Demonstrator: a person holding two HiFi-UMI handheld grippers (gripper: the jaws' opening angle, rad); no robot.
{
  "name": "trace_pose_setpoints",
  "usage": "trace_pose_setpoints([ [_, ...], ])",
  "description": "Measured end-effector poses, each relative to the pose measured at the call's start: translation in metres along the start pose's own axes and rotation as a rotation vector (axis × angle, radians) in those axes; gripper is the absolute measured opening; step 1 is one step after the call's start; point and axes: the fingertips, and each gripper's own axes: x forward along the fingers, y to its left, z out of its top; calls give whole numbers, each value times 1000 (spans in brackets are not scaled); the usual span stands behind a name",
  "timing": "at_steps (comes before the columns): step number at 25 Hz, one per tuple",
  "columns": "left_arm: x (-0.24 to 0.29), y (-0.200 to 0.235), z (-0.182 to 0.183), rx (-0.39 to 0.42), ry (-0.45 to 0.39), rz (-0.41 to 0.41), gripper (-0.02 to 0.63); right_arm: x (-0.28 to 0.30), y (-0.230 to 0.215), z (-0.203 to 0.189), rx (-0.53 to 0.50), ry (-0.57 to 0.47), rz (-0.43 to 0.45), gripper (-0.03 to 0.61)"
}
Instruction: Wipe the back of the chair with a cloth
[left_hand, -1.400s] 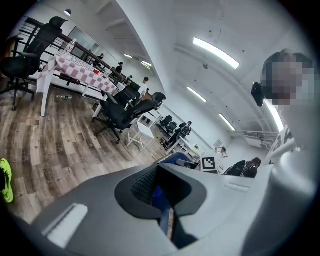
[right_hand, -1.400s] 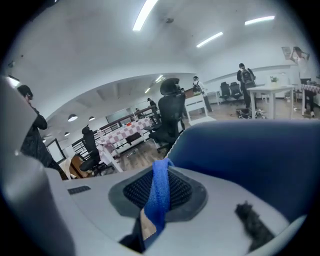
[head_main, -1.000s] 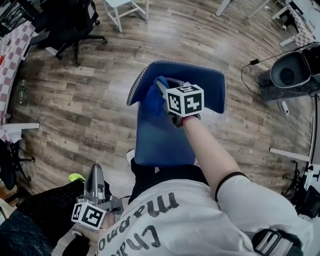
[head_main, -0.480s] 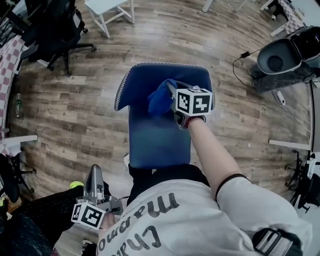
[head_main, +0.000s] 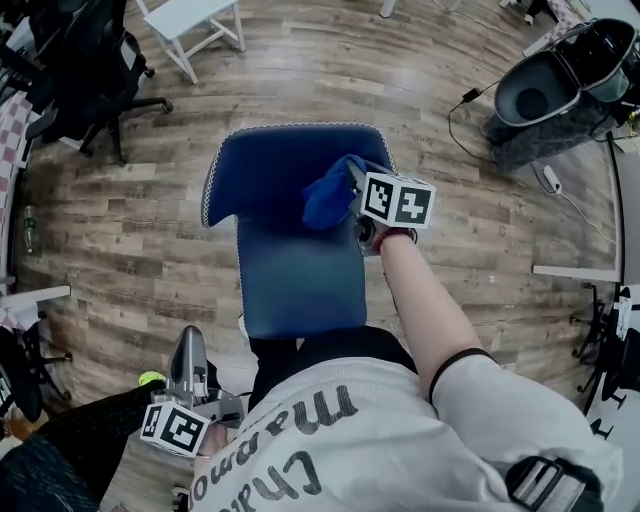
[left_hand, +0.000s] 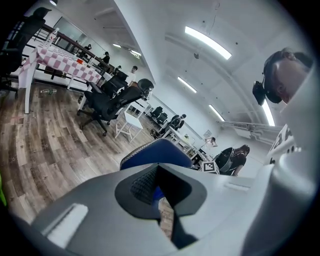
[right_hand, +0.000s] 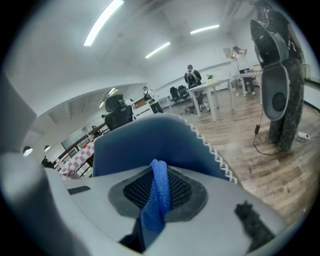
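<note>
1. Blue upholstered chair back (head_main: 285, 260): lies just ahead of and below the right gripper (head_main: 352, 182). Its long axis runs back toward the operator.
2. Right gripper: jaws clamped on the blue microfibre cloth (head_main: 330, 200), which bunches beyond the tips.
3. Left gripper (head_main: 188, 345): jaws together, empty, well apart from the chair back. The right gripper is the nearer one.

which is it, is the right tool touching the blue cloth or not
Touching. The right gripper view shows the blue cloth pinched between the shut jaws of the right tool, with a fold sticking out past them.
</note>
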Motion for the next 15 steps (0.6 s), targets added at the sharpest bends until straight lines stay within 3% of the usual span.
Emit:
trace_pose_setpoints([
  [5, 9, -13, -8, 5, 13, -26, 3, -24, -36, -5, 121, -35, -52, 64],
  [15, 28, -24, -11, 17, 44, -97, 3, -63, -77, -7, 174, -77, -151, 63],
])
